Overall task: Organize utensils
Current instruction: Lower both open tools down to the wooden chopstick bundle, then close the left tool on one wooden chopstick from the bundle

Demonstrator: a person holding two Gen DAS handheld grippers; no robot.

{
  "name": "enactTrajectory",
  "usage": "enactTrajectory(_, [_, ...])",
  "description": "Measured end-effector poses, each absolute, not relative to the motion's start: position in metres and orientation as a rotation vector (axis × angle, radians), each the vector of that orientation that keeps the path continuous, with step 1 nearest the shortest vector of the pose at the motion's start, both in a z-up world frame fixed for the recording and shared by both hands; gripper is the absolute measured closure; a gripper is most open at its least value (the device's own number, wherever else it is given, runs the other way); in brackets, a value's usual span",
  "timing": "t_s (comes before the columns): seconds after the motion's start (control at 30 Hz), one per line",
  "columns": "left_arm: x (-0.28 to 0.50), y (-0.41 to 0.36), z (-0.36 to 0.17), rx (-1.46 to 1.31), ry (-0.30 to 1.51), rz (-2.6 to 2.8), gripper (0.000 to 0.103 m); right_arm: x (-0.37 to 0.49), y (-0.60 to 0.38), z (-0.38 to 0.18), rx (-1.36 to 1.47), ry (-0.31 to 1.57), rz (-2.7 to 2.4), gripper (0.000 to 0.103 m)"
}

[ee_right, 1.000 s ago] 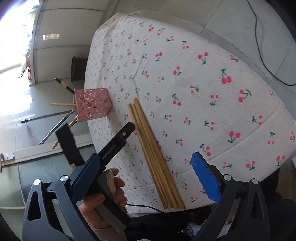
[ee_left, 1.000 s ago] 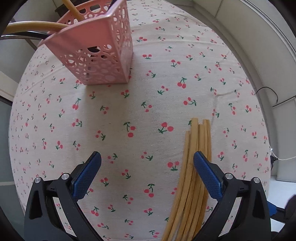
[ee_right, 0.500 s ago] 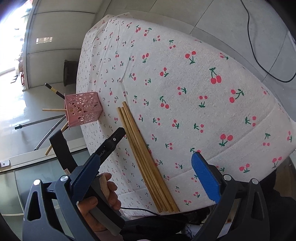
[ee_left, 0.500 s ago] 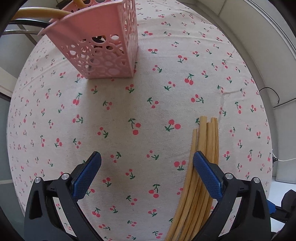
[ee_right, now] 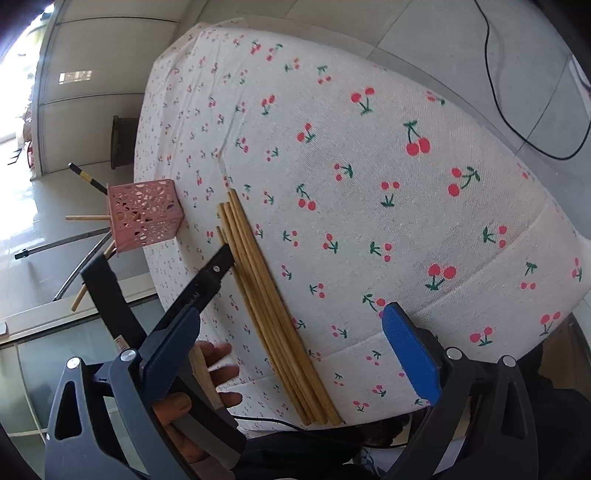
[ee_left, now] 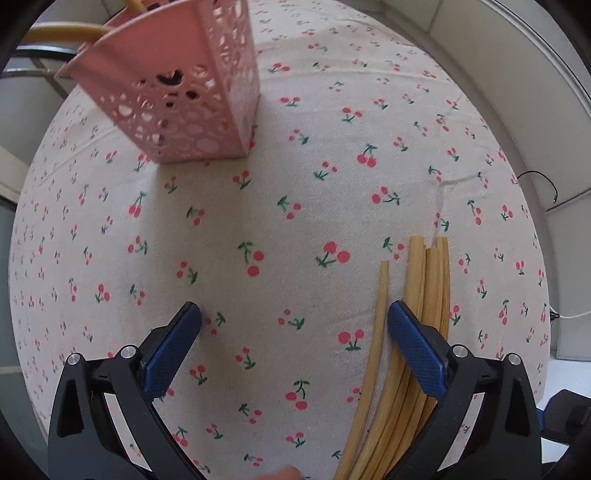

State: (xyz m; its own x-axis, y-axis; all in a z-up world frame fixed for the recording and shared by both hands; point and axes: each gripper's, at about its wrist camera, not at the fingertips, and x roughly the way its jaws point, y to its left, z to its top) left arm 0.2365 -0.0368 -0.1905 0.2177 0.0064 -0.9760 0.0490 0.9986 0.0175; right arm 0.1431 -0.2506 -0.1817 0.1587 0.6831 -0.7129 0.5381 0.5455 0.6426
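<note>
**Wooden chopsticks lay bundled on the cherry cloth, pink holder at the far left**

The left gripper (ee_left: 293, 321) hung low over the table with its blue-padded fingers (ee_left: 415, 349) spread wide, holding nothing. Its right pad sat among the chopsticks (ee_left: 413, 354), a loose bundle of slim, pale wooden sticks lying side by side on the cloth; one thinner stick (ee_left: 375, 339) lay a little apart on the bundle's left, between the two pads. Whether the pad touched the wood could not be told.

At the far left stood the pink holder (ee_left: 184, 92), a square plastic basket with walls pierced by round holes, a wooden handle and a dark one leaning out of its top.

The right gripper (ee_right: 291, 326) was held off the near edge of the table, its fingers likewise spread and empty. From there the person's left hand (ee_right: 207, 384) showed, wrapped around the other tool's grip.

The tablecloth (ee_left: 332, 184) was a woven off-white fabric printed with small red cherries, draped over the table's edge. Beyond it were grey floor tiles (ee_right: 424, 26), a black cable (ee_right: 532, 122) and pale wall panels
</note>
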Motion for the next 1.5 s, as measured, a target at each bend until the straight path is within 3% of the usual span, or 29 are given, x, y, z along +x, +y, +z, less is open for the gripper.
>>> enactTrajectory(0.83, [0.217,-0.022,-0.184,0.098,1.320,-0.097,0.007,0.178,-0.224,-0.176,0.802,1.451,-0.054,0.006])
enactTrajectory(0.87, [0.218,-0.023,-0.183,0.091,1.309,-0.092,0.011,0.177,-0.223,-0.176,0.793,1.450,-0.052,0.006])
enactTrajectory(0.93, [0.221,-0.027,-0.175,0.085,1.273,-0.097,0.031,0.177,-0.221,-0.175,0.778,1.447,-0.056,0.006])
enactTrajectory(1.0, [0.218,-0.033,-0.168,0.089,1.265,-0.133,0.069,0.180,-0.219,-0.174,0.754,1.434,-0.073,0.006])
enactTrajectory(1.07, [0.215,-0.032,-0.166,0.056,1.279,-0.163,0.093,0.184,-0.216,-0.172,0.704,1.423,-0.092,0.006])
enactTrajectory(1.17, [0.213,-0.019,-0.165,0.011,1.283,-0.163,0.098,0.190,-0.210,-0.168,0.590,1.398,-0.130,0.006])
enactTrajectory(1.5, [0.205,0.018,-0.156,-0.089,1.311,-0.156,0.098,0.204,-0.194,-0.170,0.495,1.400,-0.155,0.006])
